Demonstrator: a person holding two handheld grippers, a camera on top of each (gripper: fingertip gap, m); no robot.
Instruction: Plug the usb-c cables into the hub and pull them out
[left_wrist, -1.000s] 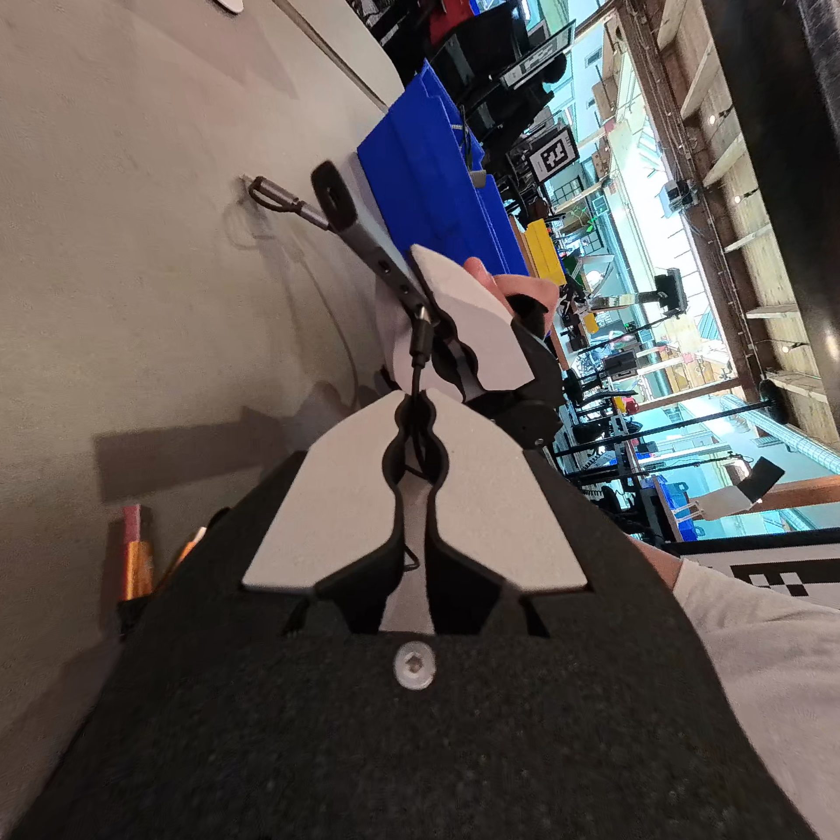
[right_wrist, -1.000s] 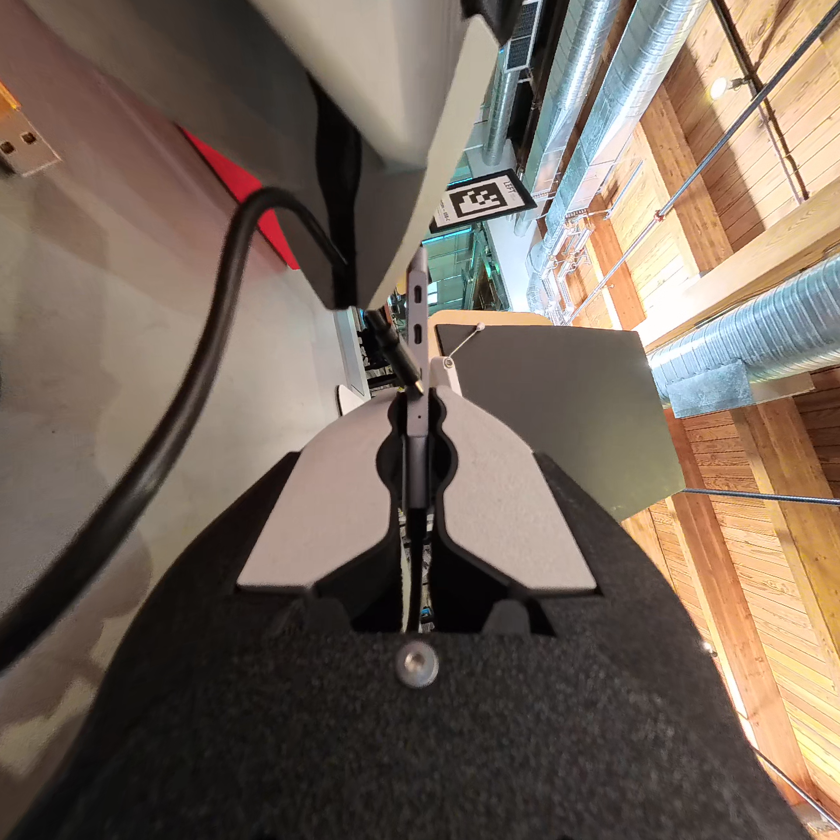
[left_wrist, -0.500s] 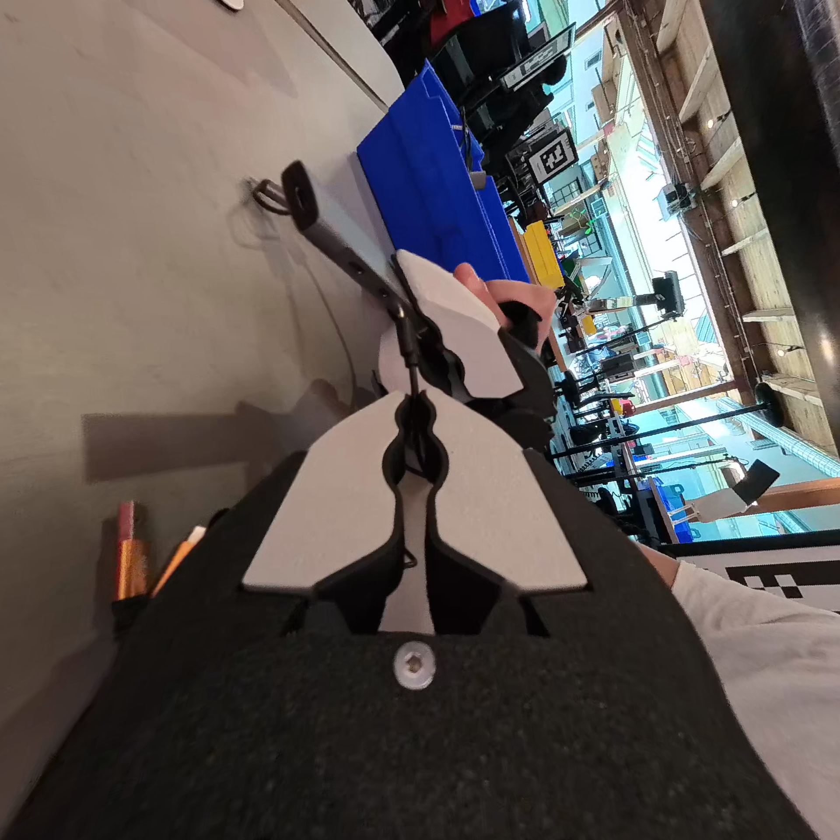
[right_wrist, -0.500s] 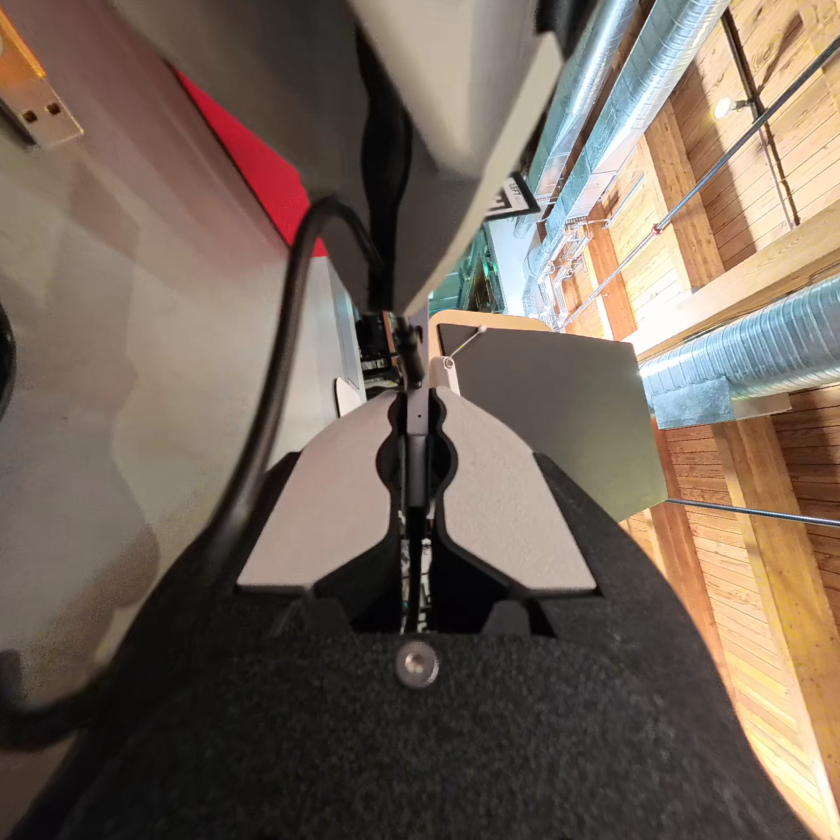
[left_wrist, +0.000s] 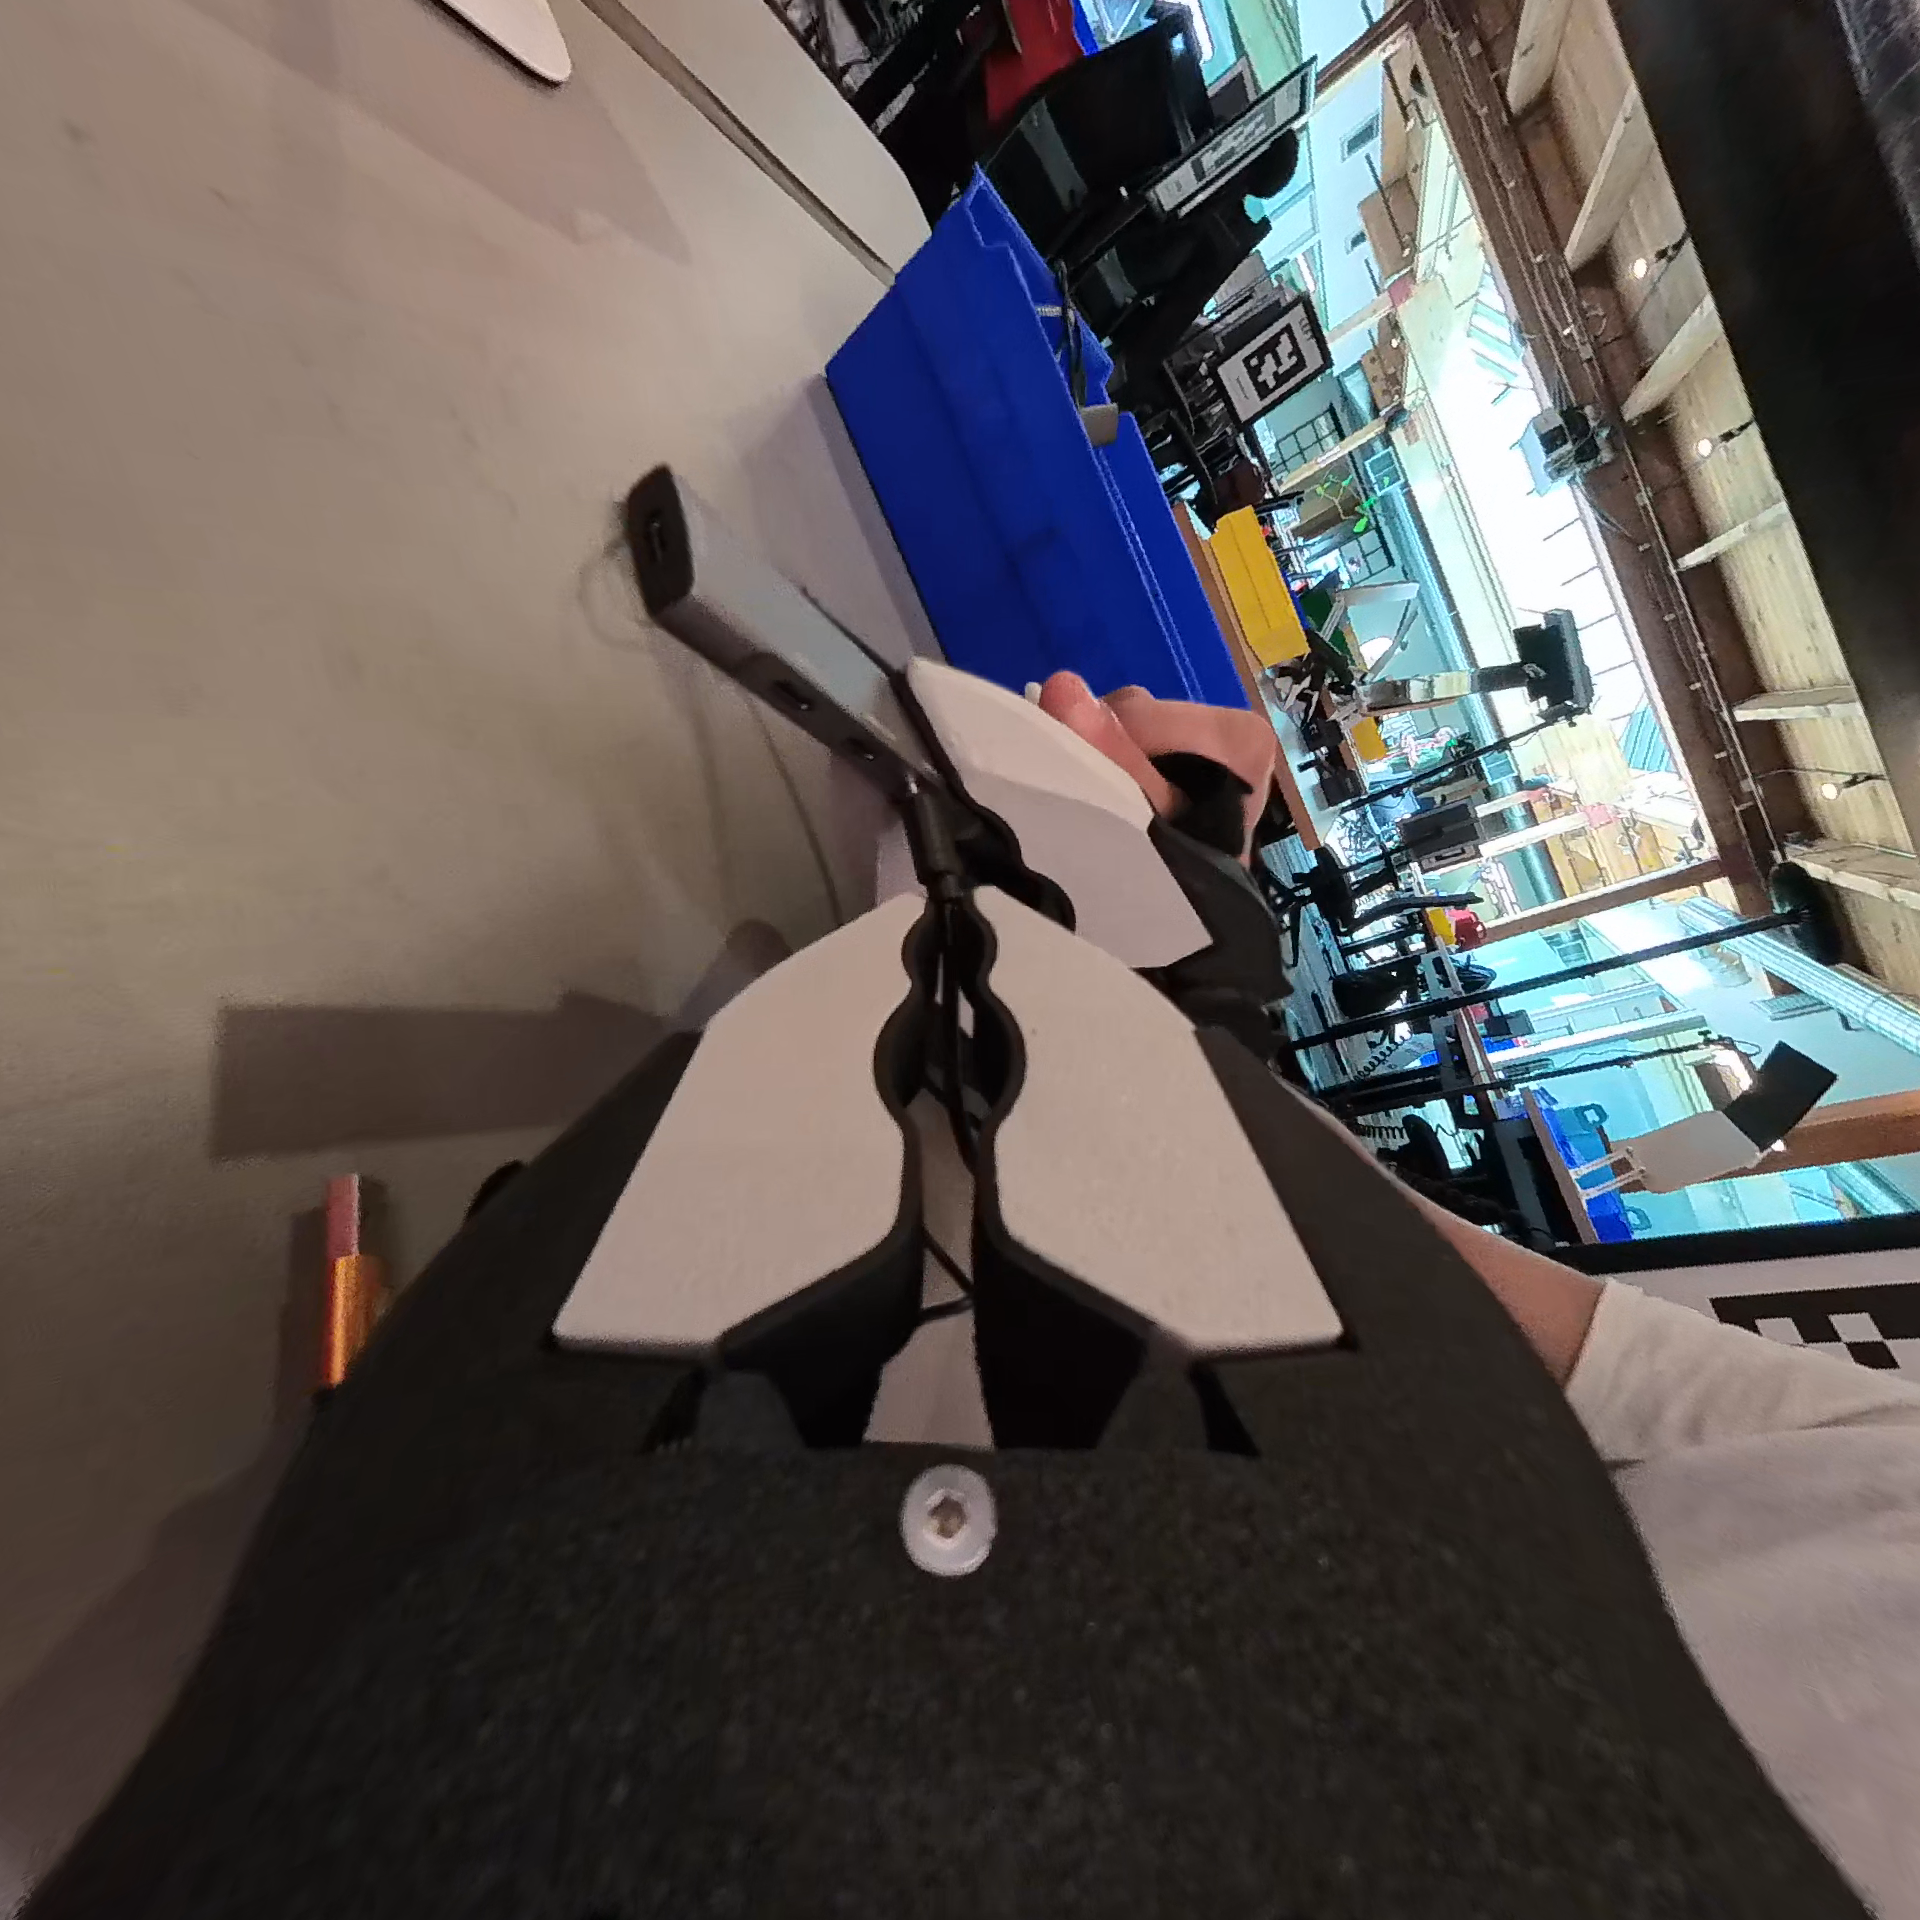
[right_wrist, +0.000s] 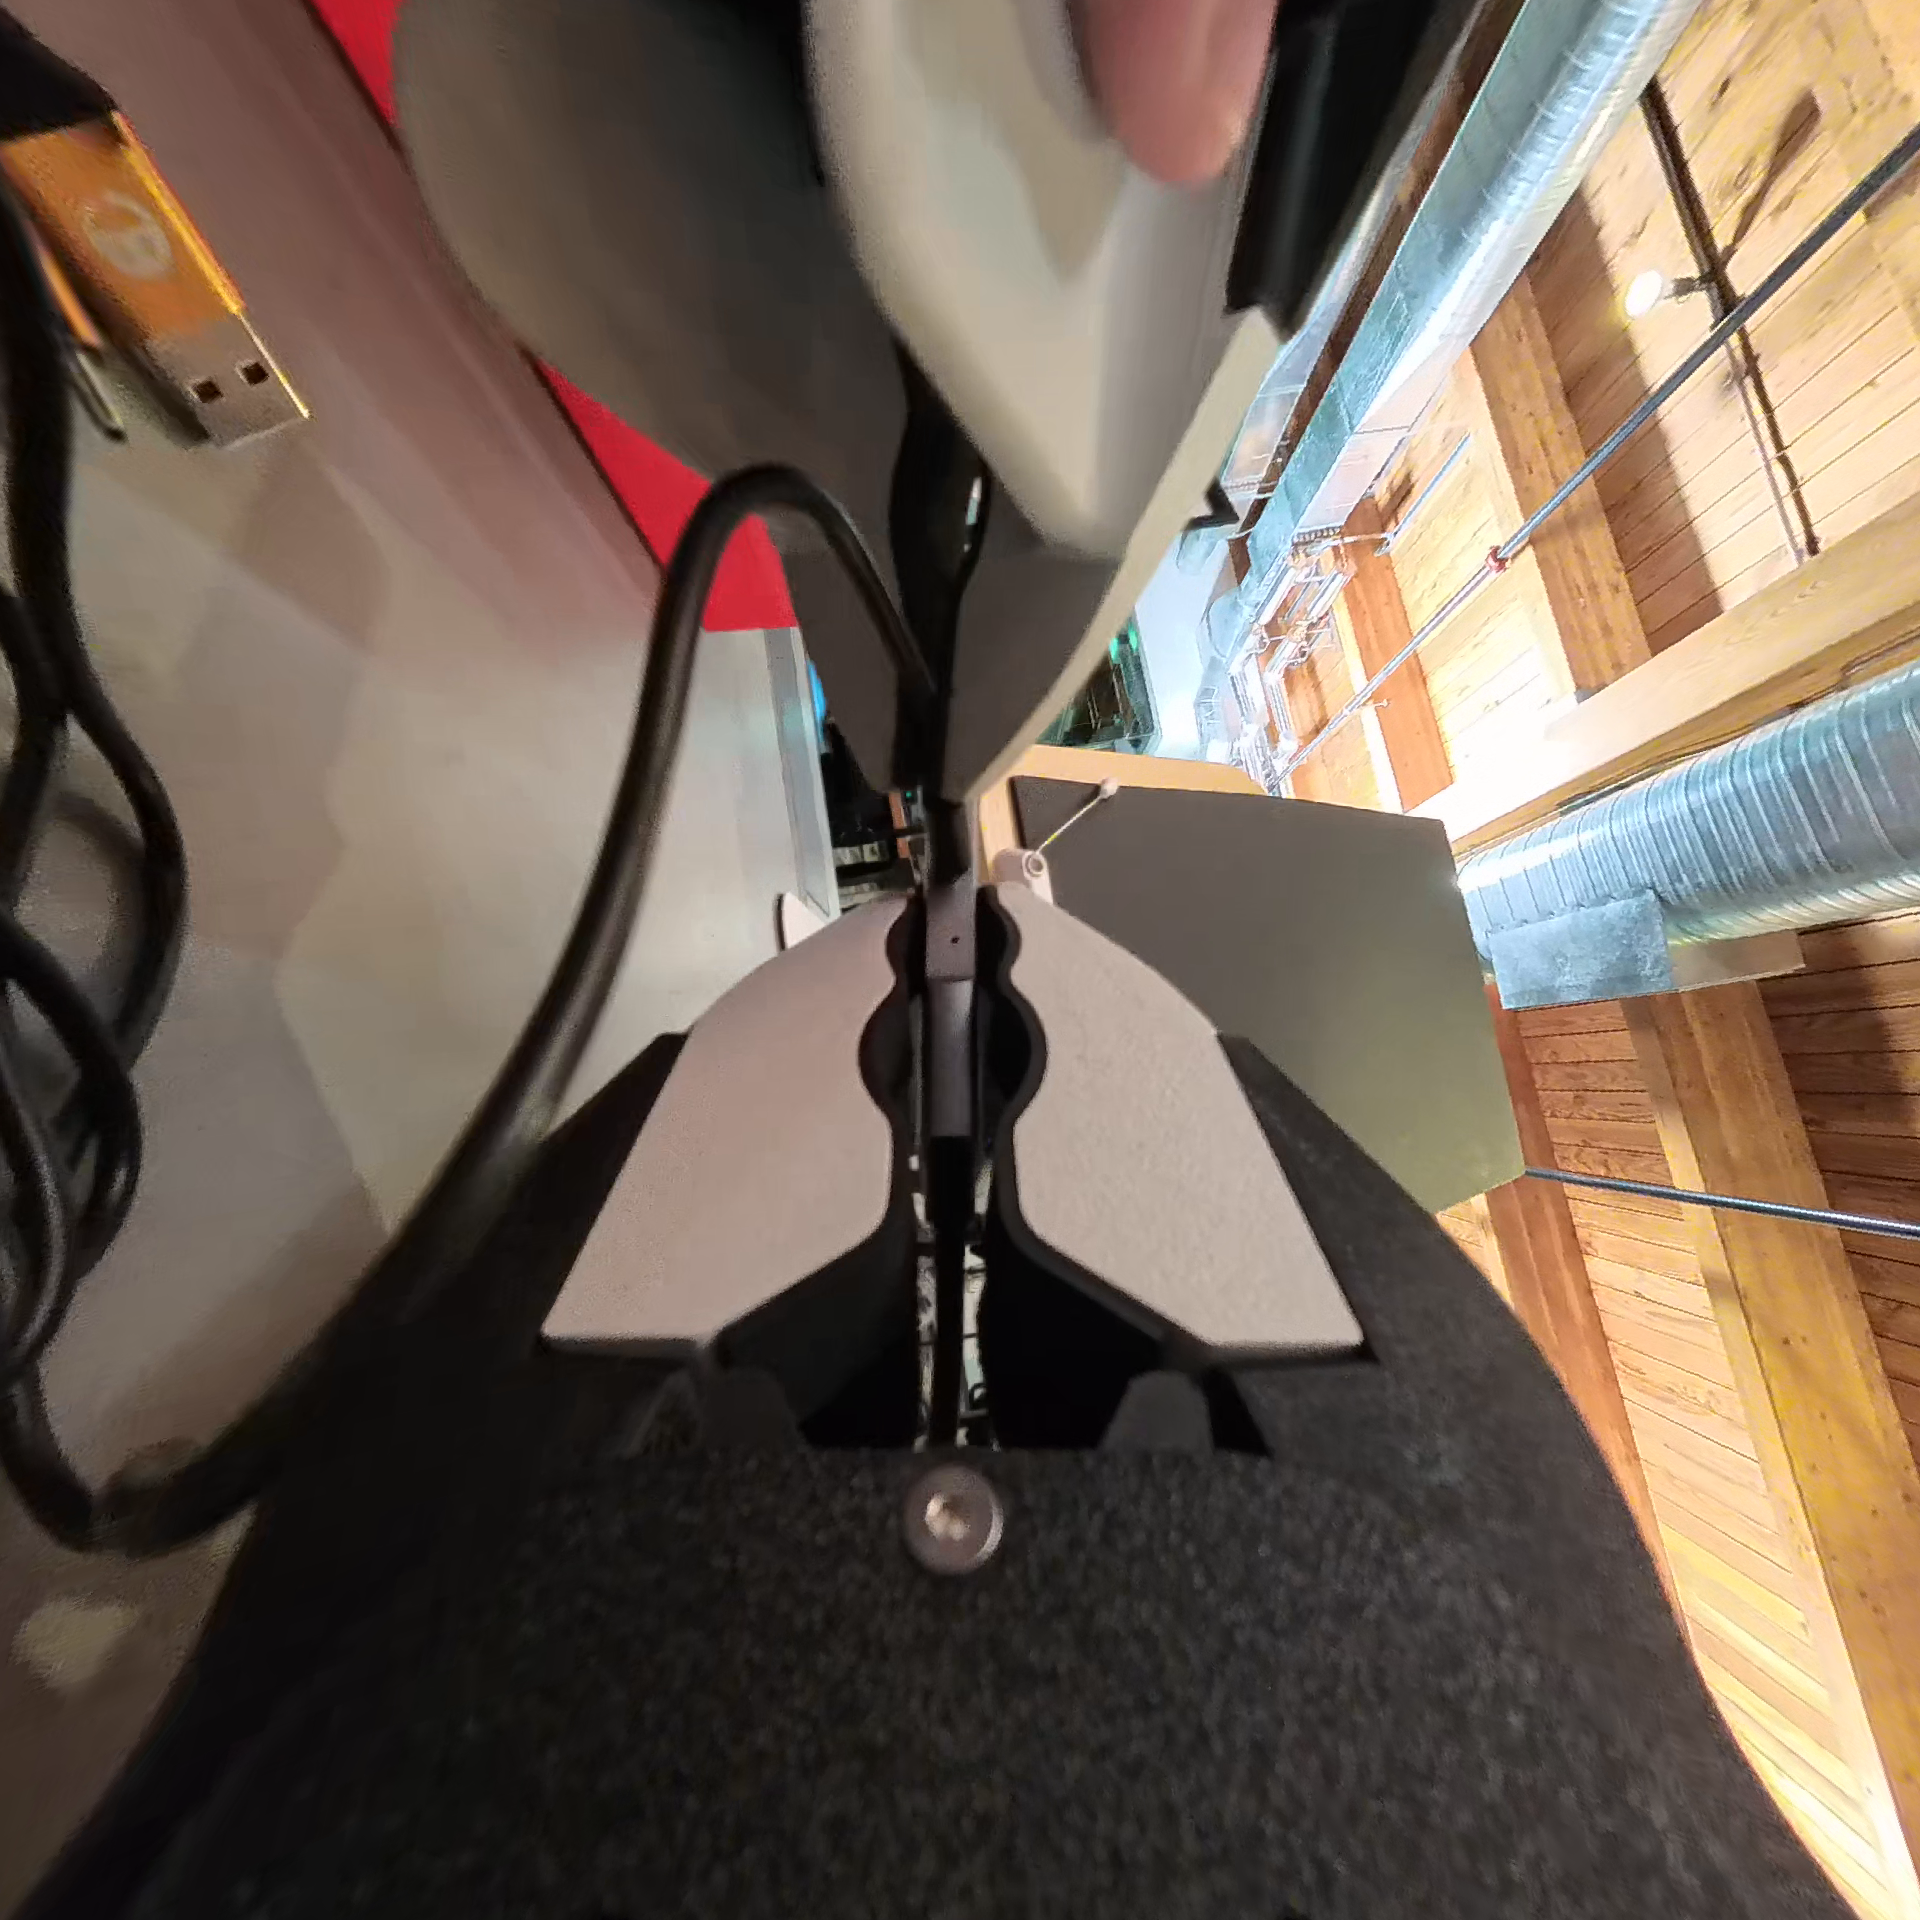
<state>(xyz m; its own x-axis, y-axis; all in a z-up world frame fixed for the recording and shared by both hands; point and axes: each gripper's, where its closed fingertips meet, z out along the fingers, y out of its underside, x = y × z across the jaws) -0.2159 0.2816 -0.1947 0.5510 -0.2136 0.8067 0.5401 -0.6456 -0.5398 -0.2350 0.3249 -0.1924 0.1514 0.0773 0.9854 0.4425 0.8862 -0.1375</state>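
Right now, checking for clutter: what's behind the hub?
In the left wrist view, blue bins stand behind the grey hub on the table. The right gripper covers the hub's near end.

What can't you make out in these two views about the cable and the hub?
- Left wrist view: whether the cable plug is fully seated in the hub; too small, partly behind the right hand-held gripper.
- Right wrist view: the hub's ports, hidden by the blurred left hand-held gripper.
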